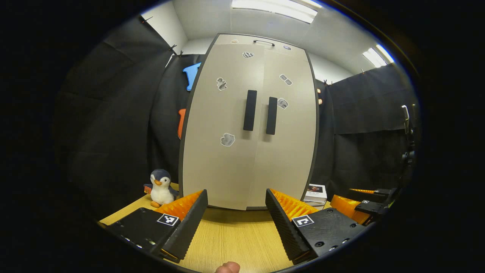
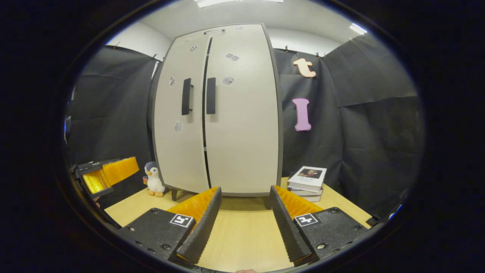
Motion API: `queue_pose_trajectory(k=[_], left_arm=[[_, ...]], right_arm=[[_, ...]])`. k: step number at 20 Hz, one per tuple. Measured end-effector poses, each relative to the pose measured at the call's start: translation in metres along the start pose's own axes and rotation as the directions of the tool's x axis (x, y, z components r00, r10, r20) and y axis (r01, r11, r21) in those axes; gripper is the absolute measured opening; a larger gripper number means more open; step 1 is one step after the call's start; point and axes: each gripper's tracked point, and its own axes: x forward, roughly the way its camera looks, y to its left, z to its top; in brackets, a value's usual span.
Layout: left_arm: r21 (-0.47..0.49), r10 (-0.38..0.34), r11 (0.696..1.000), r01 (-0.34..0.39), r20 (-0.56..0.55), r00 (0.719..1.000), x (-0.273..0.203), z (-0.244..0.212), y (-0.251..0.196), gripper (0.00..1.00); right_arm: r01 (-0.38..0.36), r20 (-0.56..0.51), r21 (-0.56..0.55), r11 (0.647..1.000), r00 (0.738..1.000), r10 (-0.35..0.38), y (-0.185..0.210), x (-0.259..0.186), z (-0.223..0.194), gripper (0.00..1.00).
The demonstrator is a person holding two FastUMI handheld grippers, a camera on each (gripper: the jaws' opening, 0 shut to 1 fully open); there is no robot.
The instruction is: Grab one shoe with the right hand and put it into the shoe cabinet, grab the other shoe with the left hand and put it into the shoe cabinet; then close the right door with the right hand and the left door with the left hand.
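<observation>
The pale grey shoe cabinet (image 1: 248, 125) stands on the wooden table with both doors shut; two dark vertical handles (image 1: 260, 110) sit side by side at its middle. The same cabinet (image 2: 216, 110) fills the middle of the right gripper view, its handles (image 2: 199, 96) left of centre. My left gripper (image 1: 237, 212) is open in front of the cabinet's base, nothing between its fingers. My right gripper (image 2: 245, 206) is open too, a short way back from the cabinet. The other gripper shows at the right edge (image 1: 369, 201) and at the left edge (image 2: 104, 172). I see no shoes.
A plush penguin (image 1: 161, 187) sits left of the cabinet, also visible as a penguin (image 2: 154, 180) in the right gripper view. A stack of books (image 2: 308, 182) lies to the cabinet's right, seen too as books (image 1: 316, 193). Bare table (image 1: 235, 239) lies in front.
</observation>
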Motion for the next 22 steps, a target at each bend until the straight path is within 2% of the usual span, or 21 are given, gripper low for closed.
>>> queue_pose_trajectory(k=[22], left_arm=[[-0.002,-0.002,1.000,0.002,0.004,1.000,0.0069,-0.0009,0.0004,0.93]], right_arm=[[0.004,0.021,0.005,1.000,1.000,-0.004,0.0007,0.0006,0.0056,0.83]])
